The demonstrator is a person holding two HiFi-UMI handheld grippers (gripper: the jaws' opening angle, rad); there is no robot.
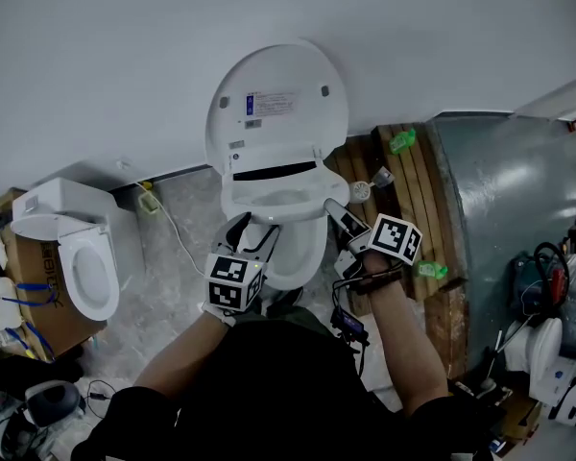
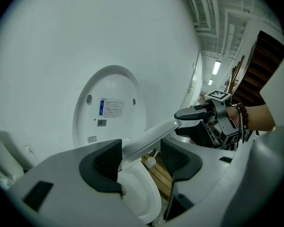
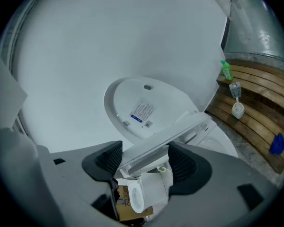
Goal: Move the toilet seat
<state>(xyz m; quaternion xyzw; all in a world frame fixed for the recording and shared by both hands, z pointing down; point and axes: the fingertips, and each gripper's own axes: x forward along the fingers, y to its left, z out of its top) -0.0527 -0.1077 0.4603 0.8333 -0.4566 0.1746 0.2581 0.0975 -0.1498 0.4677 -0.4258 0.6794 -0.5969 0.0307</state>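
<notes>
1. Head view: white toilet against a pale wall, lid (image 1: 276,104) upright, toilet seat (image 1: 274,198) lifted partway off the bowl (image 1: 296,257).
2. Left gripper (image 1: 238,233) at the seat's left front edge, right gripper (image 1: 334,209) at its right edge, both aimed toward the wall and angled somewhat downward.
3. Left gripper view: jaws apart, with the seat rim running between the pads. Rim lying against the pad at the view's left, clear gap to the other pad, so not clamped.
4. Right gripper view: jaws closed onto the seat, rim pinched between both pads. Same grip visible from the left gripper view, one finger above the rim and one below.
5. Right of the toilet: wooden slats (image 1: 418,209) on the floor, with a green bottle (image 1: 402,141) and a white brush (image 1: 362,190) resting on them.
6. Left of the toilet: second toilet (image 1: 77,257) sitting on a cardboard box (image 1: 34,305), well apart from both grippers.
</notes>
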